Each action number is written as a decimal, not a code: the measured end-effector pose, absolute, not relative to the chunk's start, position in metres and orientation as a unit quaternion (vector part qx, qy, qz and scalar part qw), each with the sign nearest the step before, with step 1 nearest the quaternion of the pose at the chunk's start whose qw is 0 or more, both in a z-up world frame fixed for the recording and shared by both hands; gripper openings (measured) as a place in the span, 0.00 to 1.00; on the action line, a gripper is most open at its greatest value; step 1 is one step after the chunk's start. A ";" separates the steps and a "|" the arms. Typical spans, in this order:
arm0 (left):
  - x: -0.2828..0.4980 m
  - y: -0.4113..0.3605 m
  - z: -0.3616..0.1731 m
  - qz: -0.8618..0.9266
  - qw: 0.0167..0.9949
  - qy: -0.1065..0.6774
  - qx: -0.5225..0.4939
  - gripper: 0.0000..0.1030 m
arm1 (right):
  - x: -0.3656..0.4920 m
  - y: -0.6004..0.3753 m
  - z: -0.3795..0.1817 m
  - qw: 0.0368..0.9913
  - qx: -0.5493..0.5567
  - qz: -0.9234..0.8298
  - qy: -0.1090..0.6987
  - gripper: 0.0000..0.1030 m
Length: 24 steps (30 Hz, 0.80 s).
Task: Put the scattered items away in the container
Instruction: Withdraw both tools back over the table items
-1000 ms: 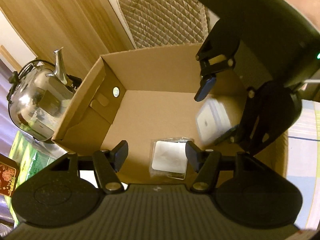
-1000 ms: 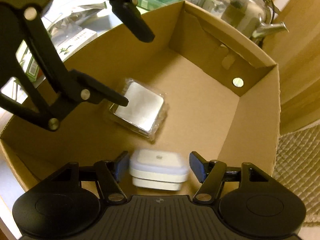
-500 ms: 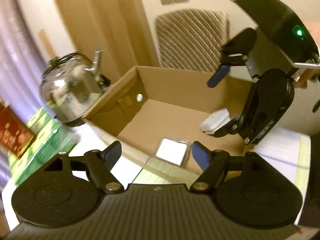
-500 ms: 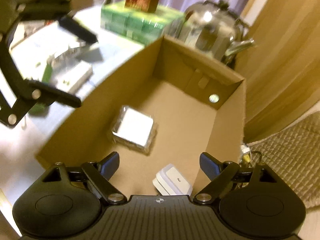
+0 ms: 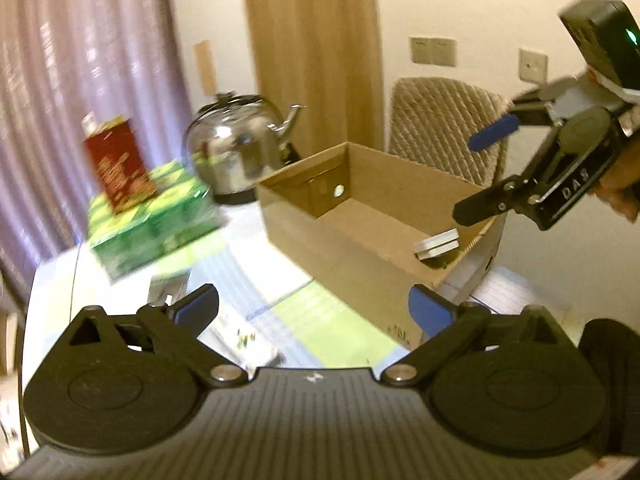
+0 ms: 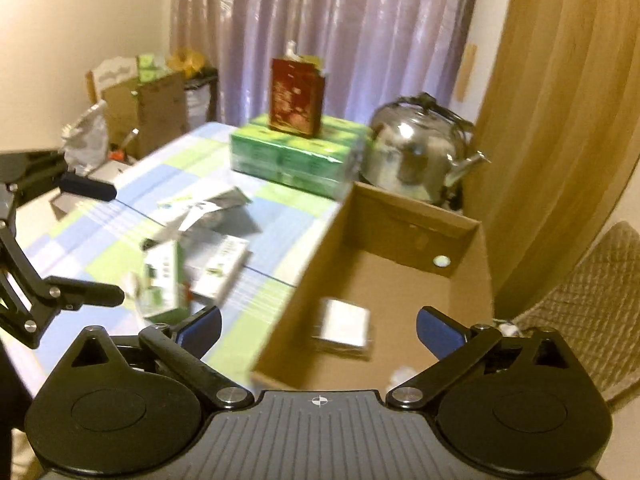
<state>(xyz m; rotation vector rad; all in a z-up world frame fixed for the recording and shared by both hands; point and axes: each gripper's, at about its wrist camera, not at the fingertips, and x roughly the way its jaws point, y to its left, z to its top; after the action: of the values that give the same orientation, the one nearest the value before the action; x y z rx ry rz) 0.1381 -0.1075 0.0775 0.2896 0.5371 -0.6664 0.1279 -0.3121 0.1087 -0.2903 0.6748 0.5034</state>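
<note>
Both empty and spread wide: left gripper (image 5: 312, 306), right gripper (image 6: 318, 328), raised near the open brown cardboard box (image 6: 460, 236). Inside already: a flat silver-white packet (image 6: 346, 320) and a small white case (image 5: 436, 245). Left of the box on the checked tablecloth (image 6: 120, 216), a small green-and-white carton (image 6: 162, 280) beside loose foil sachets (image 6: 208, 204). Probably light, stiff, crushable; best pinched across the carton's narrow faces. Sachets likely slippery, thin.

Motion blur smears the packets (image 6: 200, 256) on the table; their print is unreadable. The box's (image 5: 340, 240) near wall hides most of its floor, and the white case (image 5: 437, 245) shows only partly.
</note>
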 end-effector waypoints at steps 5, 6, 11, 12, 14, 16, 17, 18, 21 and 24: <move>0.106 -0.058 0.063 -0.270 0.916 0.287 0.075 0.99 | 0.100 -0.289 0.091 0.892 -0.098 0.279 0.342 0.98; 0.100 -0.047 0.059 -0.257 0.918 0.294 0.064 0.99 | 0.095 -0.284 0.087 0.890 -0.090 0.285 0.346 0.98; 0.079 0.000 0.037 -0.182 0.926 0.330 0.024 0.99 | 0.077 -0.258 0.063 0.876 -0.076 0.307 0.364 0.98; 0.077 0.008 0.033 -0.168 0.926 0.336 0.018 0.99 | 0.075 -0.252 0.058 0.875 -0.081 0.309 0.365 0.98; 0.075 0.021 0.025 -0.146 0.927 0.344 0.009 0.99 | 0.070 -0.241 0.050 0.872 -0.094 0.312 0.365 0.98; 0.075 0.030 0.018 -0.131 0.926 0.355 0.006 0.99 | 0.068 -0.230 0.043 0.870 -0.109 0.314 0.363 0.98; 0.077 0.032 0.015 -0.124 0.925 0.359 0.005 0.99 | 0.068 -0.224 0.040 0.869 -0.118 0.315 0.363 0.98; 0.079 0.035 0.012 -0.119 0.925 0.362 0.003 0.99 | 0.068 -0.219 0.037 0.869 -0.125 0.315 0.361 0.98; 0.083 0.040 0.006 -0.110 0.924 0.367 -0.008 0.99 | 0.074 -0.204 0.030 0.867 -0.151 0.315 0.356 0.98; 0.089 0.041 0.002 -0.099 0.923 0.371 -0.022 0.99 | 0.082 -0.192 0.023 0.865 -0.171 0.317 0.350 0.98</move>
<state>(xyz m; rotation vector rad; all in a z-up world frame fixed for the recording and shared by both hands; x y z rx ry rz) 0.0893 0.0410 0.0018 -0.0447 0.7613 -0.2032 0.0816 -0.1925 0.0226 -0.3592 0.7324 0.6651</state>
